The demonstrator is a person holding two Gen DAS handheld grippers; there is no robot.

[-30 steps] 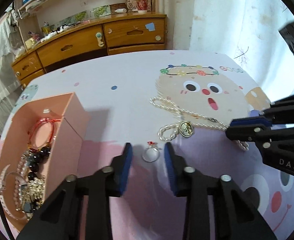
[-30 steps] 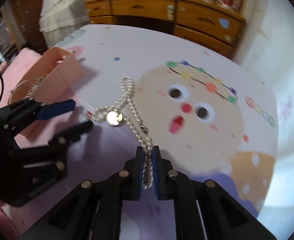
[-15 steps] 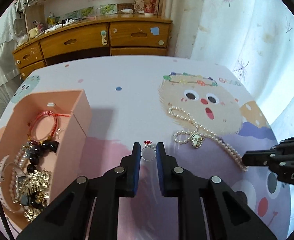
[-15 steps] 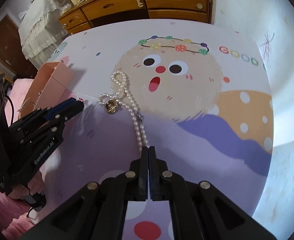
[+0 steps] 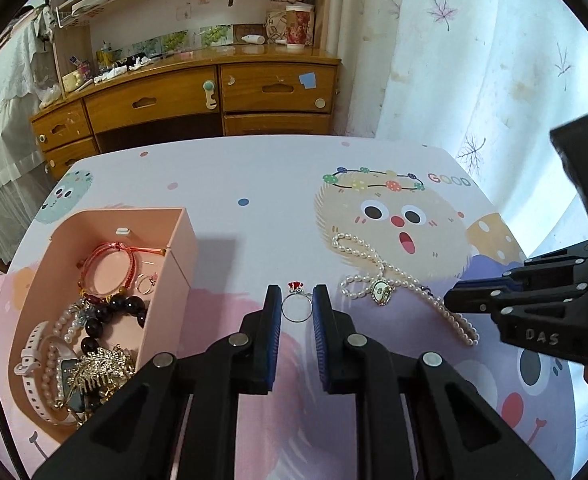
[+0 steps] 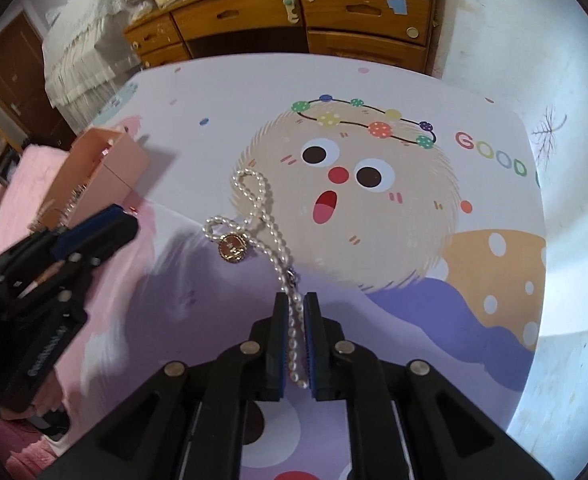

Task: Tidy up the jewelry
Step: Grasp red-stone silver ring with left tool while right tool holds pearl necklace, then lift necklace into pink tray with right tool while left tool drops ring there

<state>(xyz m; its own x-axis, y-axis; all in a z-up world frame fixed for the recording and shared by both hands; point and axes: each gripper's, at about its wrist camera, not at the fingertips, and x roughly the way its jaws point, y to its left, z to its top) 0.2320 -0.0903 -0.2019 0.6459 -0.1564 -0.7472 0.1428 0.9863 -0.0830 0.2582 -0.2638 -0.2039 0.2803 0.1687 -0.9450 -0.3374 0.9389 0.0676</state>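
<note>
Silver and thin, the ring (image 5: 296,306) with its small red stone lies on the cartoon-printed cloth of the counter (image 5: 253,184), between the two blue-padded fingers of the left hand-held gripper (image 5: 297,309). The jaws stand close on either side of the band; whether the pads press it or merely flank it cannot be told.

Just left of that gripper sits the pink jewelry box (image 5: 181,264), open at the top. Inside it are a red cord bracelet (image 5: 109,268), dark round beads (image 5: 109,316), a pearl strand, a small ring, a gold comb-like piece (image 5: 97,372) and a white-strapped watch (image 5: 33,364).

To the right of the ring the pearl necklace (image 6: 253,200) lies on the cloth, looped near the printed fuzzy face, with a round gold pendant (image 6: 232,249) resting beside the loop. Its tail runs toward the right hand-held gripper (image 6: 295,336), and in the right wrist view the last pearls lie between that gripper's narrowly parted blue pads. The gap is little wider than the strand; contact with the pearls cannot be confirmed. In the left wrist view the same gripper's tips sit right at the strand's end.

Behind the counter stands a wooden dresser (image 5: 197,96) with drawers, its top crowded with small items.
</note>
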